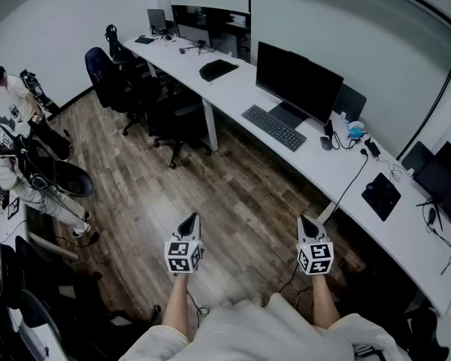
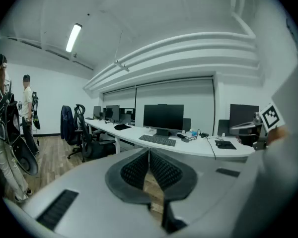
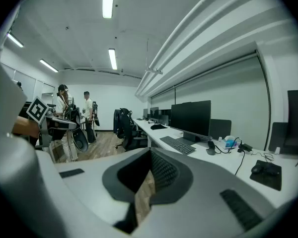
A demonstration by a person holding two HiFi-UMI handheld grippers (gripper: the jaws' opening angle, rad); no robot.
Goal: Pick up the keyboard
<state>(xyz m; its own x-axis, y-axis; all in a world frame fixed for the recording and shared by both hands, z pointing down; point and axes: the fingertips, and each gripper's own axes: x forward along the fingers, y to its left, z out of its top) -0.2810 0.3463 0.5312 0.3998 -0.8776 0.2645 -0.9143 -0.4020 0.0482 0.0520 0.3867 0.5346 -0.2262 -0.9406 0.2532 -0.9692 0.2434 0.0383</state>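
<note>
A dark keyboard (image 1: 274,127) lies on the long white desk (image 1: 338,179) in front of a black monitor (image 1: 297,81). It also shows in the left gripper view, keyboard (image 2: 158,140), and in the right gripper view, keyboard (image 3: 178,145). My left gripper (image 1: 189,224) and right gripper (image 1: 308,226) hang over the wooden floor, well short of the desk. Both are shut with nothing between the jaws. In their own views the left gripper (image 2: 149,155) and right gripper (image 3: 150,155) point toward the desk.
Black office chairs (image 1: 169,111) stand along the desk at the left. A mouse (image 1: 325,143), cables and a black pad (image 1: 380,195) lie right of the keyboard. More monitors (image 1: 443,179) sit further right. People (image 1: 19,100) stand at the far left.
</note>
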